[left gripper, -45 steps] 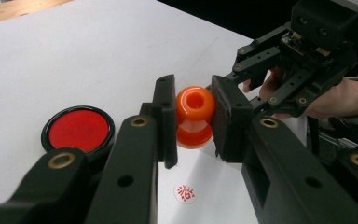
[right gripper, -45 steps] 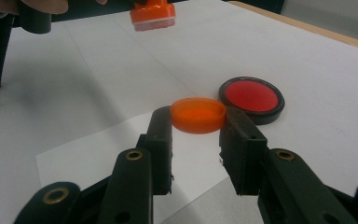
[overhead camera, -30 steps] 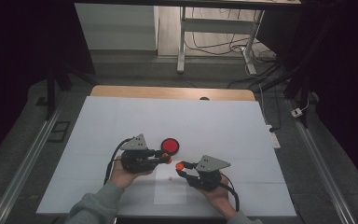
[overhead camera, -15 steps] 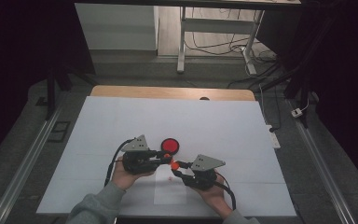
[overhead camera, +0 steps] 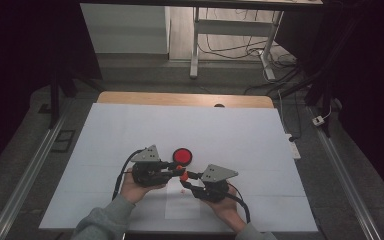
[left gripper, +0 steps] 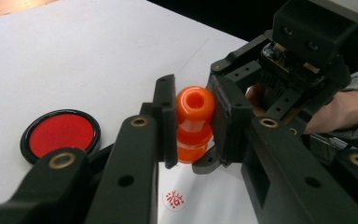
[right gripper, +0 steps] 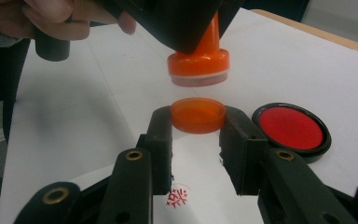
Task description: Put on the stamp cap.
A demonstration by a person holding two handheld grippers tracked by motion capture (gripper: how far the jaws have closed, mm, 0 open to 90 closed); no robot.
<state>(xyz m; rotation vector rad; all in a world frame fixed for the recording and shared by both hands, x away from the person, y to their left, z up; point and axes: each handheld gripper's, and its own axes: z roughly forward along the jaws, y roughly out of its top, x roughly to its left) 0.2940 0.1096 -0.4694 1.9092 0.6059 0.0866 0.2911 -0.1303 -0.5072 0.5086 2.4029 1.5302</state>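
Observation:
My left gripper [left gripper: 193,126] is shut on the knobbed handle of an orange stamp [left gripper: 194,112], held above the white table [overhead camera: 105,145]. In the right gripper view the stamp's base [right gripper: 198,65] hangs face down, just above a round orange cap [right gripper: 197,115]. My right gripper [right gripper: 197,128] is shut on that cap's sides. A small gap separates cap and stamp base. In the high view both grippers meet tip to tip at the stamp [overhead camera: 181,174], near the table's front middle. A round red ink pad [overhead camera: 182,156] lies just behind them.
A red stamped mark [right gripper: 177,197] sits on a sheet of white paper [overhead camera: 182,207] below the grippers. A wooden strip [overhead camera: 180,99] runs along the table's far edge. Cables and desk legs [overhead camera: 196,45] stand on the floor beyond it.
My right gripper has shifted a little to the left with the cap, closer to the left gripper's stamp. The left hand has stayed still.

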